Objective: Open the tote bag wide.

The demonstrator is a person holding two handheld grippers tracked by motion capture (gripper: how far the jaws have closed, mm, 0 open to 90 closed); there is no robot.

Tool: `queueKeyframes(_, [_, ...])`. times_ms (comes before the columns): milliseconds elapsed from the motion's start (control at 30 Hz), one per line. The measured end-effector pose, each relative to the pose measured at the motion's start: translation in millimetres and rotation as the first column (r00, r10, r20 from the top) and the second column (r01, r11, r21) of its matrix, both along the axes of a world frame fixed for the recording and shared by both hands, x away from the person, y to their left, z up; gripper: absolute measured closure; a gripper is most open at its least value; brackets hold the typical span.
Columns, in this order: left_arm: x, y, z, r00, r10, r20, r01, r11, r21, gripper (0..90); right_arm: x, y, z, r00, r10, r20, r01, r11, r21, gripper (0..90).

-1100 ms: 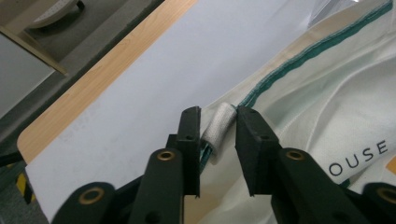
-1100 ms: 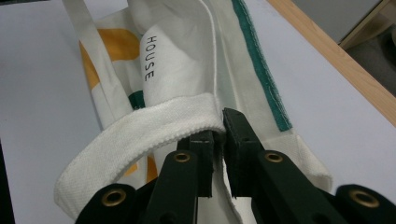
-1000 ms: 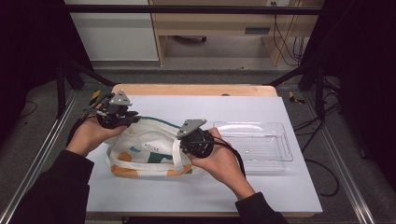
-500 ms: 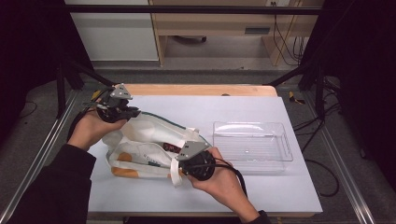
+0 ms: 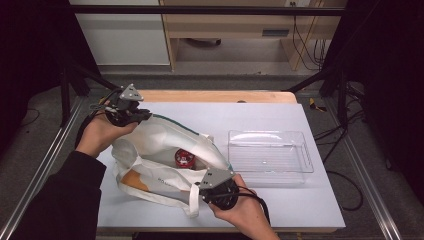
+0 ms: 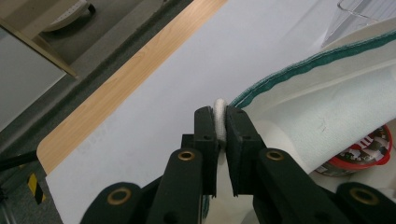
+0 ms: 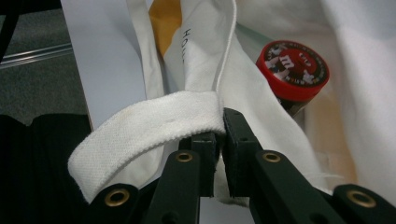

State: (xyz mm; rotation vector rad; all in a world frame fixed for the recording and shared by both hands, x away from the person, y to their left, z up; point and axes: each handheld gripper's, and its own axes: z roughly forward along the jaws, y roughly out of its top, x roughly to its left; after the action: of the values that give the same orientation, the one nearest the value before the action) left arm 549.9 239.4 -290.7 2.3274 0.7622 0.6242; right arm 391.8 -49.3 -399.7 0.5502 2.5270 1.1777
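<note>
One clear tray [image 5: 270, 152] beside tote bag [image 5: 160, 140]

The left gripper [image 5: 134, 116], black with a grey three-cornered plate, is raised at the far left, jaws clamped. The right gripper [image 5: 212, 192] sits low and near, jaws pinched together.

Can [image 5: 184, 158] half buried in the bag [image 5: 165, 137], only the red lid and a bit of the wall showing; lid print too small to read in the high view, partly legible in the right tool view; lettering on the bag cut off by a fold; bag rim pinched out of sight between the left tool [image 6: 221, 122] jaws; strap [image 7: 154, 126] covers the right tool [image 7: 219, 122] tips; both forearms cropped at the bottom edge.
</note>
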Motion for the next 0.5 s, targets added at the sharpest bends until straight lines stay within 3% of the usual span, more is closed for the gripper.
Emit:
queueKeyframes(233, [6.4,1.0,-4.9,0.9997,0.021,0.015,-0.021,0.9997,-0.013,83.6,-3.0,-3.5,-15.5,1.0,-0.001,-0.009,0.001,1.0,-0.001,84.3])
queueKeyframes(367, [11.9,4.0,-15.4,0.9986,0.038,0.037,-0.035,0.9974,-0.063,83.8,-1.7,-5.5,-19.9,0.9999,0.0,-0.015,0.0,1.0,0.015,84.3])
queueKeyframes(500, [13.2,5.0,-20.5,0.9982,0.038,0.047,-0.035,0.997,-0.069,83.8,-2.1,-5.7,-25.3,0.9999,0.0,-0.012,0.001,1.0,0.017,84.3])
